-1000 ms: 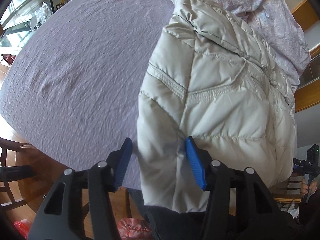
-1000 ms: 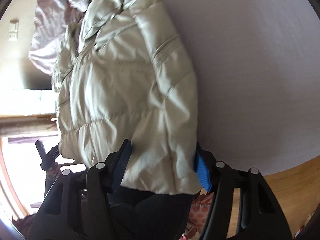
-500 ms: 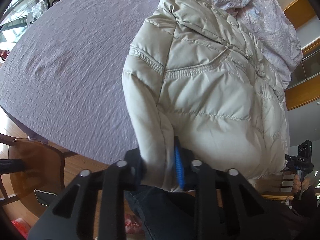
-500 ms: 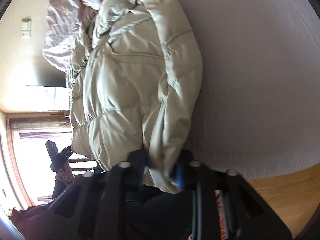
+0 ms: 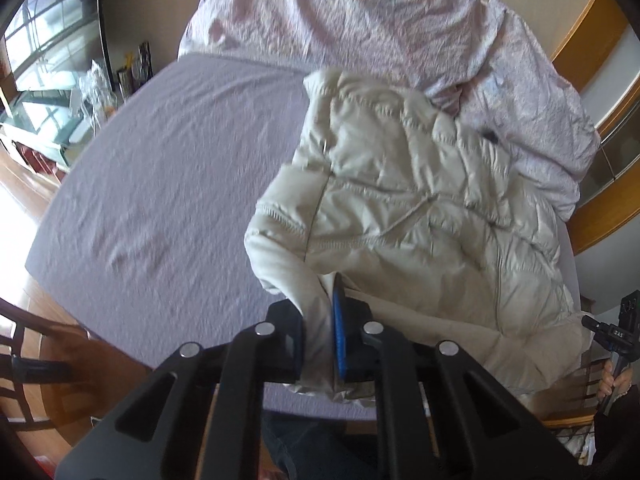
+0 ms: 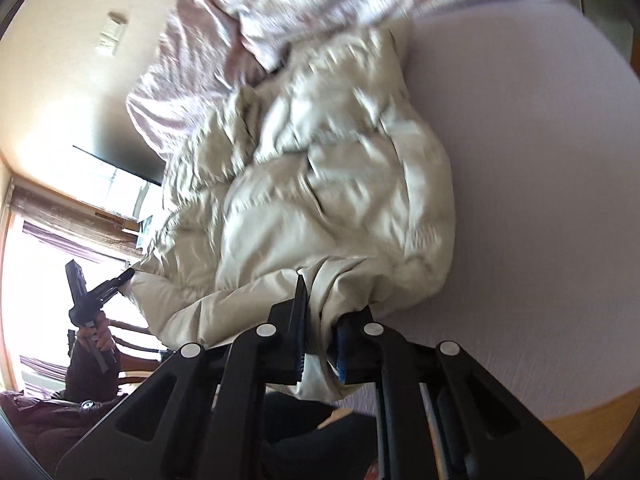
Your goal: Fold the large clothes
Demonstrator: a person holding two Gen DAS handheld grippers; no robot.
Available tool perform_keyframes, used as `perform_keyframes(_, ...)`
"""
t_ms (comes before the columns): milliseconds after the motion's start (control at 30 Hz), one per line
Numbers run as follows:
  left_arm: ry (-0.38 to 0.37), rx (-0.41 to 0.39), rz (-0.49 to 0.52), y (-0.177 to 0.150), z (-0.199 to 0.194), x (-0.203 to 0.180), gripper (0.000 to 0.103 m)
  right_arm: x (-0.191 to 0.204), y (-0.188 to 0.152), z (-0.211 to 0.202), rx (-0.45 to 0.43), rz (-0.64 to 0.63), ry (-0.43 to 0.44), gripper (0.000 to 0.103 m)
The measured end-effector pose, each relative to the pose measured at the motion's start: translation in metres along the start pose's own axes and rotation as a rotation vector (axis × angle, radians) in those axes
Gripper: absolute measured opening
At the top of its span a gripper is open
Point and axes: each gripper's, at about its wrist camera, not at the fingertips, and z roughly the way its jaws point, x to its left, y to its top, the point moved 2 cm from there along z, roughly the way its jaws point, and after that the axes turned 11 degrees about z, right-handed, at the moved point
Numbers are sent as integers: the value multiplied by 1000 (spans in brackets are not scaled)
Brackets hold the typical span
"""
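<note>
Both hand-held grippers have risen since the earlier frames, their jaws have just been closing, and the cream quilted puffer jacket [image 5: 420, 216] now lifts at its near hem instead of lying flat.

Ahead of both hand-held grippers spreads the bed with a lilac fitted sheet [image 5: 168, 184], and at its far end lies a crumpled pink patterned duvet [image 5: 380, 20]. The jacket lies on the sheet just ahead of the fingers, its collar far from them against the duvet and its near edge pulled up off the bed.

The left hand-held gripper [image 5: 324, 344] is clenched on a bunched fold of the jacket's hem, cloth pinched between the black finger and the blue pad. The right hand-held gripper [image 6: 320, 340] is likewise clenched on the hem, pale fabric squeezed between its fingers and hanging below them.

In the right wrist view the left hand-held gripper shows far to the left, a person's hand [image 6: 98, 334] around its handle. That view is blurred.
</note>
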Motion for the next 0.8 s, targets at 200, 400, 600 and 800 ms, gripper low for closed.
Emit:
perform_keyframes(200, 37, -70, 25, 42, -7, -7, 12, 18, 29, -15, -89, -66, -15, 12)
perform_keyframes(400, 54, -109, 31, 76, -6, -9, 12, 37, 52, -5, -145, -119, -98, 12)
perform_keyframes(600, 54, -142, 20, 109, 1, -14, 12, 52, 77, 3, -198, -140, -169, 12)
perform_keyframes(800, 37, -198, 6, 157, 1, -22, 12, 65, 112, 1, -283, -111, -168, 12)
